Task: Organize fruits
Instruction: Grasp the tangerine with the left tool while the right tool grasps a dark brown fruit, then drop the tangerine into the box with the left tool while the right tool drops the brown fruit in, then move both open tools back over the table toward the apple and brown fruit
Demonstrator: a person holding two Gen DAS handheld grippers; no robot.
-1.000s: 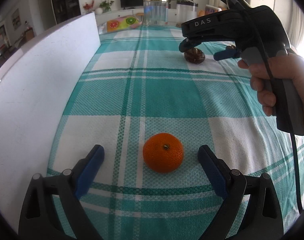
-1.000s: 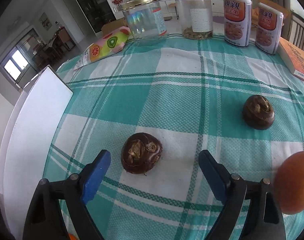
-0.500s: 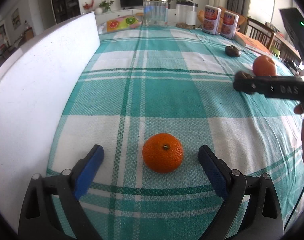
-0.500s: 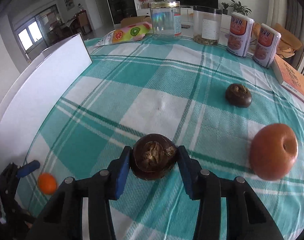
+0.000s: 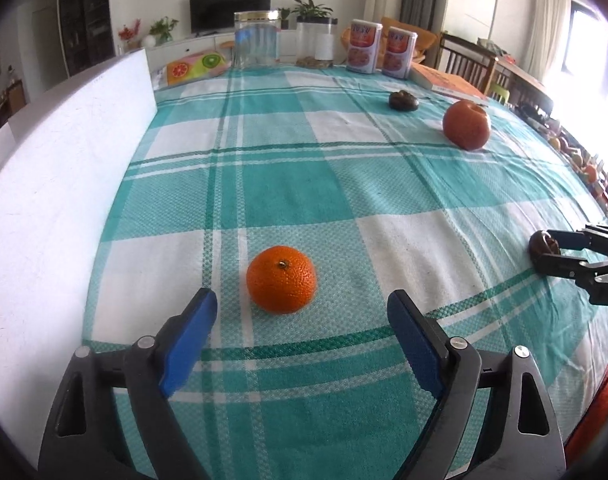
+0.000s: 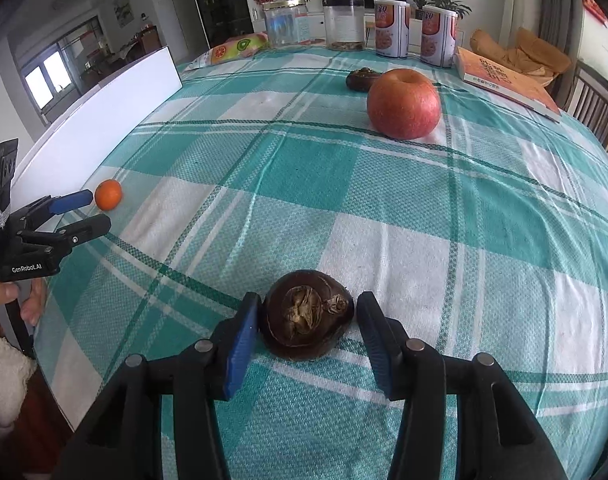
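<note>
The right tongs [image 6: 308,316] point down at the counter with a dark chestnut [image 6: 307,314] sitting between the blue pads [image 6: 239,344]. Their jaws have just been opening: a thin gap shows on each side of the chestnut, which rests on the checked cloth [image 6: 424,208], so the grip looks let go, though the left pad is so close that contact cannot be ruled out. Seen from the left wrist, the same tongs [image 5: 544,254] reach in from the right edge with the chestnut [image 5: 542,245] at their tips.

The left tongs [image 5: 301,320] are open, and their jaws have just been closing a little. Nothing is between the pads; a tangerine [image 5: 281,279] lies on the cloth just ahead of them, stem up, nearer the left pad. In the right wrist view these tongs [image 6: 89,210] sit at the left edge, held by a hand [image 6: 7,300] with a fleecy sleeve, the tangerine [image 6: 108,194] right at their tips.

Farther out on the counter stands an apple [image 6: 404,104], and just behind it a second chestnut [image 6: 360,79]. A white board [image 5: 55,168] stands upright along the left side. At the far end are two clear jars [image 6: 283,24], two printed canisters [image 6: 392,28], a fruit-print bag [image 6: 231,48] and a book [image 6: 504,80].
</note>
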